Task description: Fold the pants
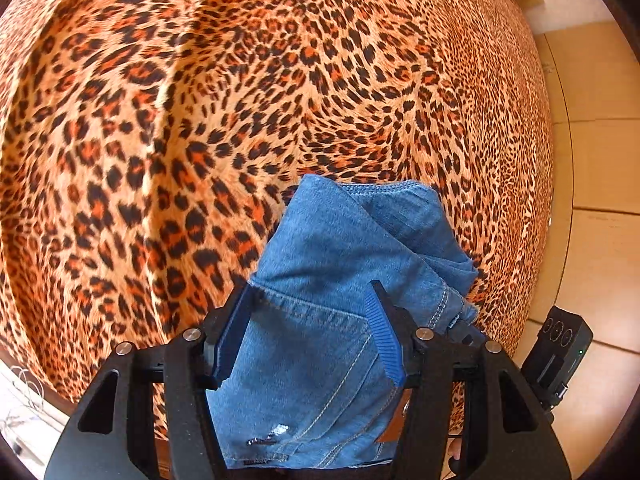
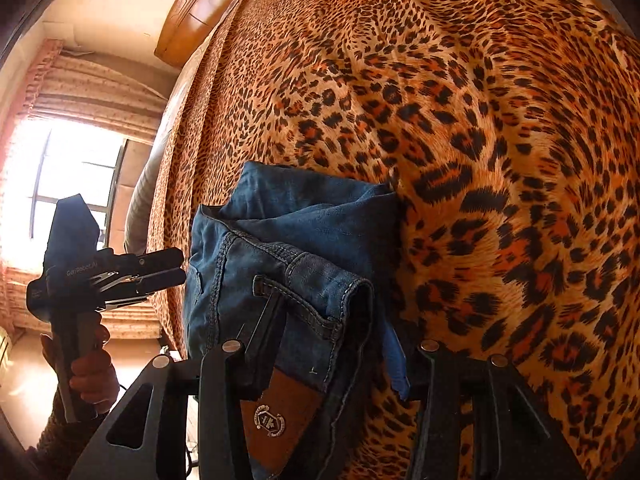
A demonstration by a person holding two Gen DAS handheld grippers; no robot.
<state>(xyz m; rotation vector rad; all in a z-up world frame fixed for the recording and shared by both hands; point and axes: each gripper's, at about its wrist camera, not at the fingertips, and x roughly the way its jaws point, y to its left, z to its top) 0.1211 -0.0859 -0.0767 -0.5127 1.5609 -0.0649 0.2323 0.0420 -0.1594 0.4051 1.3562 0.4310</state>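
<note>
Folded jeans (image 1: 320, 320) clamped by both tongs, left (image 1: 310, 338) & right (image 2: 332, 344); "GenRobot.AI" read on left unit.

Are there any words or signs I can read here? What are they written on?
"GenRobot.AI": small pale print on the side of the left gripper, seen in the right wrist view.
Crest badge on the brown patch of the jeans: an emblem in a ring; any lettering is too small to read.
Shiny marks low on the jeans in the left wrist view: too blurred to read.
</note>
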